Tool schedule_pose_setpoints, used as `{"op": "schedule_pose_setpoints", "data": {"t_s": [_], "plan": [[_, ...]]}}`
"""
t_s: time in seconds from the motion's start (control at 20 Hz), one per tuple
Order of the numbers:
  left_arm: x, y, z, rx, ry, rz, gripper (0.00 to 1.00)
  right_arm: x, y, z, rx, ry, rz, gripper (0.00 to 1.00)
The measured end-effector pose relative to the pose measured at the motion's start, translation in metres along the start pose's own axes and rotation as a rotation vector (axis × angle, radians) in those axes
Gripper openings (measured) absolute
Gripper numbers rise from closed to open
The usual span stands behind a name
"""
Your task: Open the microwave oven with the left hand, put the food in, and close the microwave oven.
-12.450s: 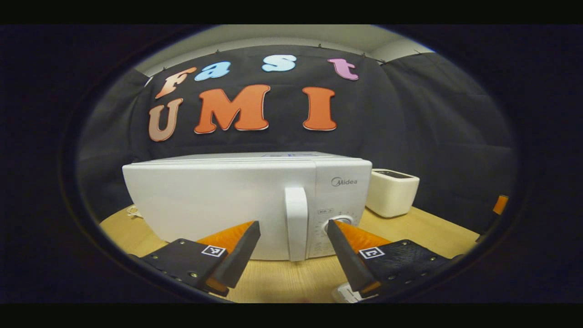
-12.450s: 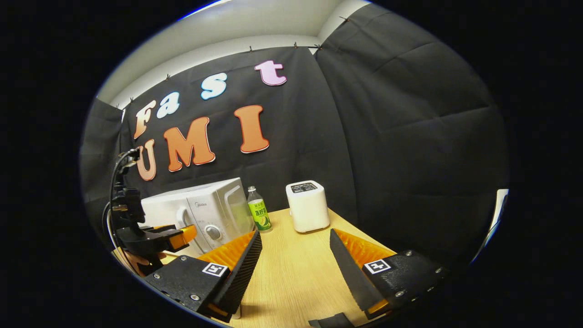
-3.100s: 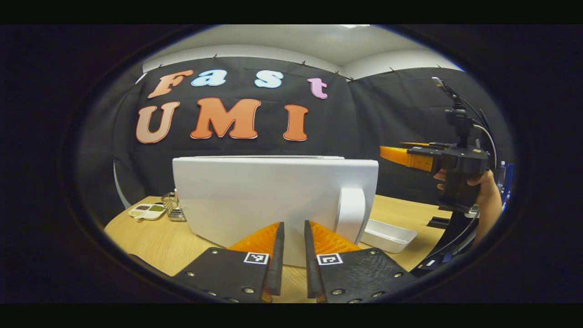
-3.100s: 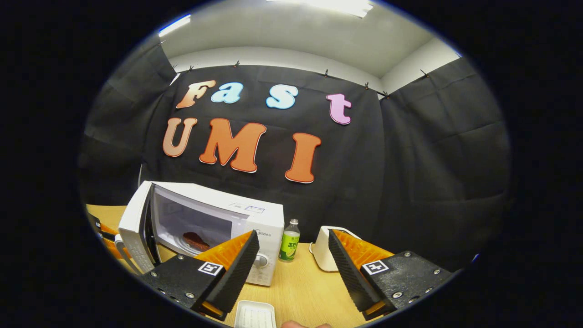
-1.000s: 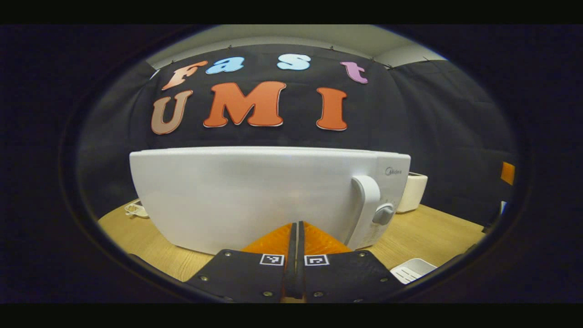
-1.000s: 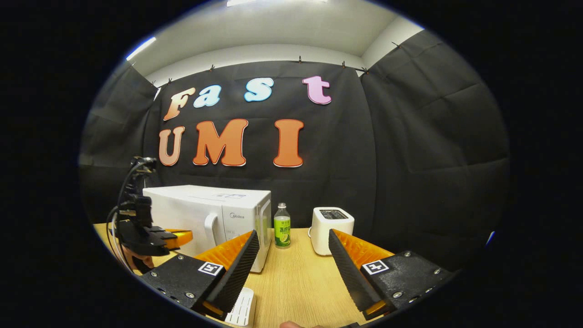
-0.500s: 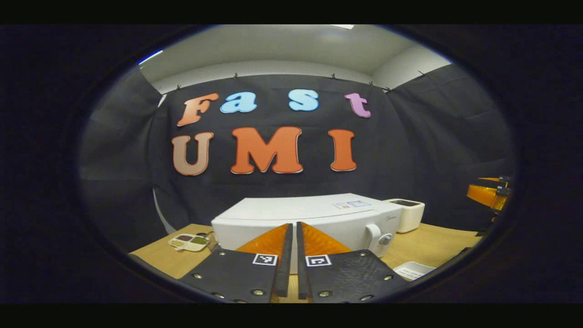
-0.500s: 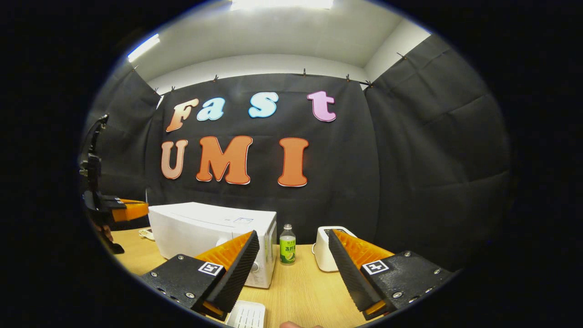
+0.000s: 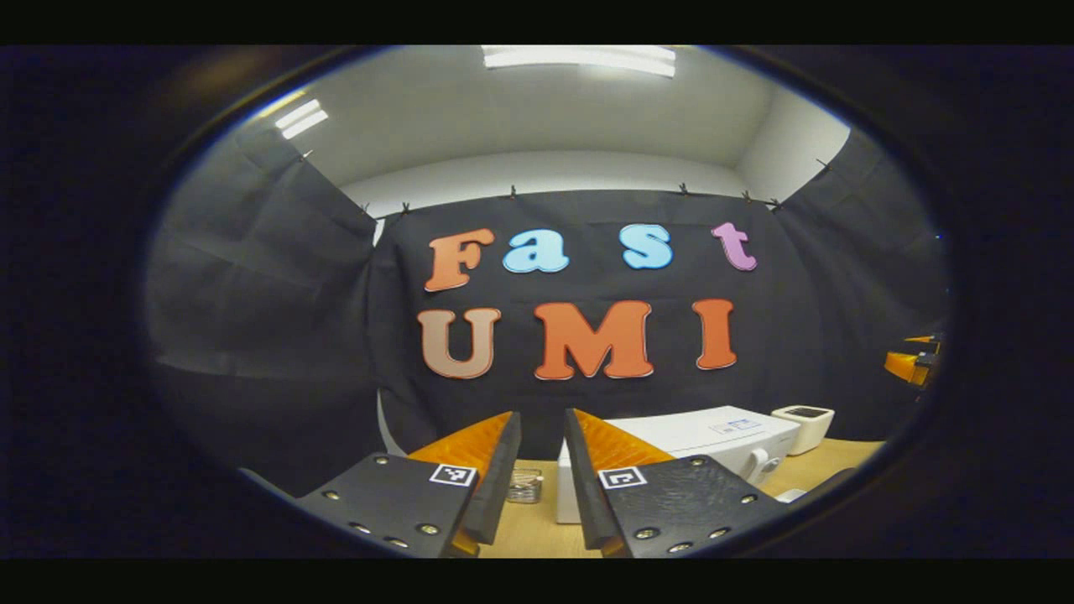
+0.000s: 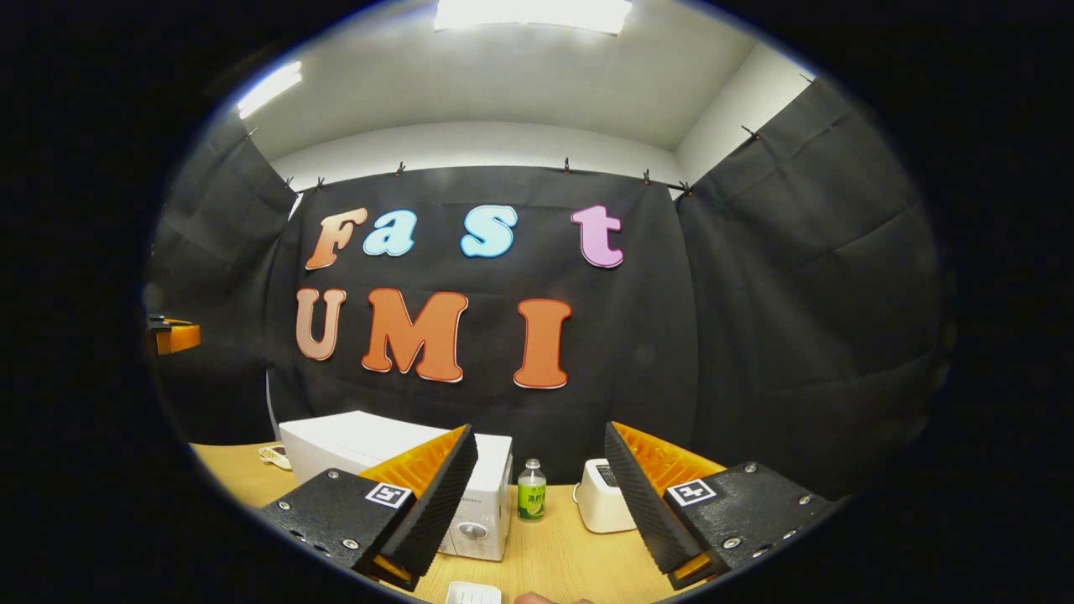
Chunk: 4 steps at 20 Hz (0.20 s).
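Microwave (image 9: 696,436) sits shut on the table (image 10: 537,545) well below both raised tools, left gripper (image 9: 541,486) nearly clenched on nothing and right gripper (image 10: 541,495) spread wide and empty, so a half-latched door could spring open unnoticed.

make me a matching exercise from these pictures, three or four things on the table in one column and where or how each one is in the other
Things
1. white microwave oven
2. green-labelled clear bottle
3. small white toaster-like box
4. right gripper

Descriptions
A. jaws wide apart, holding nothing
B. door shut
C. stands upright between the other two appliances
D. rightmost on the wooden table

Pairs: 1-B, 2-C, 3-D, 4-A
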<state>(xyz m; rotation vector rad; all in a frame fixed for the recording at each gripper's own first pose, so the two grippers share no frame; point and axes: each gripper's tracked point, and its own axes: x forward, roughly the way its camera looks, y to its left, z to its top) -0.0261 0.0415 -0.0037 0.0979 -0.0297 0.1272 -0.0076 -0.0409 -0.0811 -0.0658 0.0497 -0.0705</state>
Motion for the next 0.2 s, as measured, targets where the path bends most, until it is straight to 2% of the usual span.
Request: {"op": "schedule_pose_setpoints", "data": {"t_s": [0.2], "plan": [[-0.011, 0.037, 0.034, 0.004, 0.002, 0.015, 0.39, -0.001, 0.031, 0.04, 0.04, -0.037, 0.093, 0.95]]}}
